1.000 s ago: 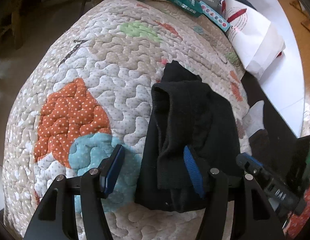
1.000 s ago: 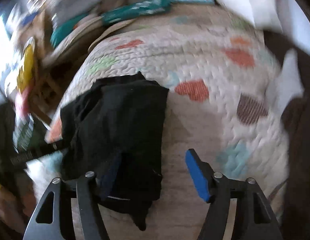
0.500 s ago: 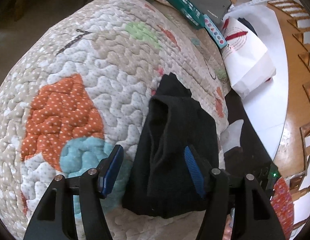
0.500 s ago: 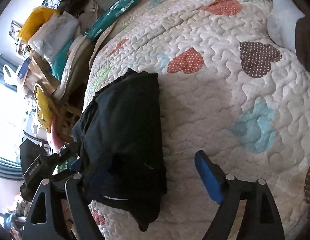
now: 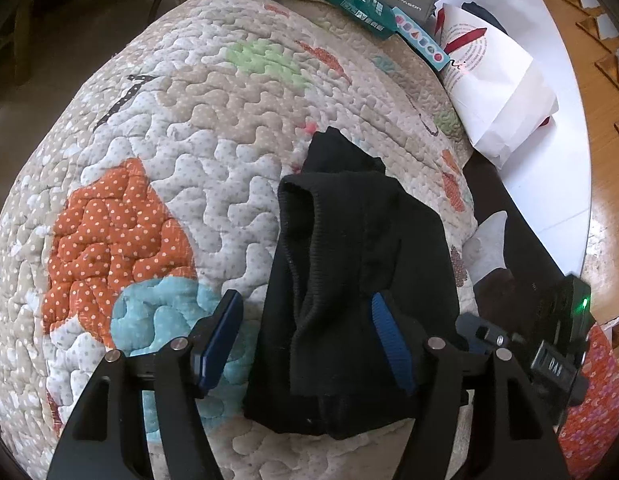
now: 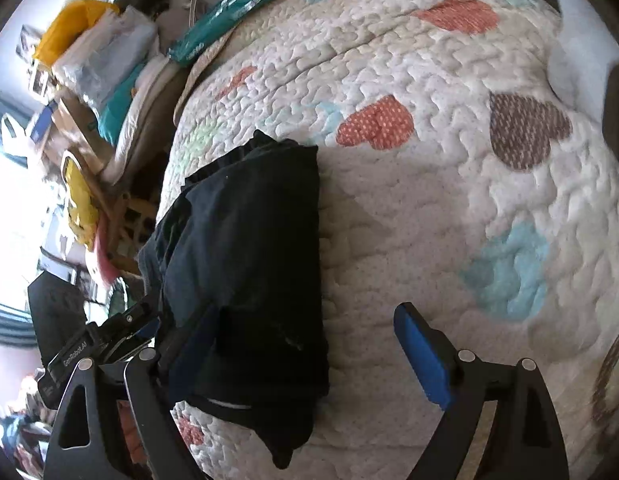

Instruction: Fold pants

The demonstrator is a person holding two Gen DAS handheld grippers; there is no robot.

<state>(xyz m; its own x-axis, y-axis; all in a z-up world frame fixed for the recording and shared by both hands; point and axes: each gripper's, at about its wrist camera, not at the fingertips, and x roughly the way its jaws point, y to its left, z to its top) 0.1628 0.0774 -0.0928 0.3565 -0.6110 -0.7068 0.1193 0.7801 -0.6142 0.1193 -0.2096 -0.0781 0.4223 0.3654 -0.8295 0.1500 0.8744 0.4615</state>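
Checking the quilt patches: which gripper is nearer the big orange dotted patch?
Left. The left gripper sits just beside the big orange patch; the right gripper lies beyond the black pants.

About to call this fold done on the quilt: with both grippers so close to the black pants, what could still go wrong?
1. The left gripper, jaws opening, has one blue pad against the black folded pants; pulling back could drag the top layer open.
2. The right gripper stands wide, its left finger hidden under the cloth; lifting may snag it.
3. The bundle sits near the edge of the patterned quilted cover and could slide off.
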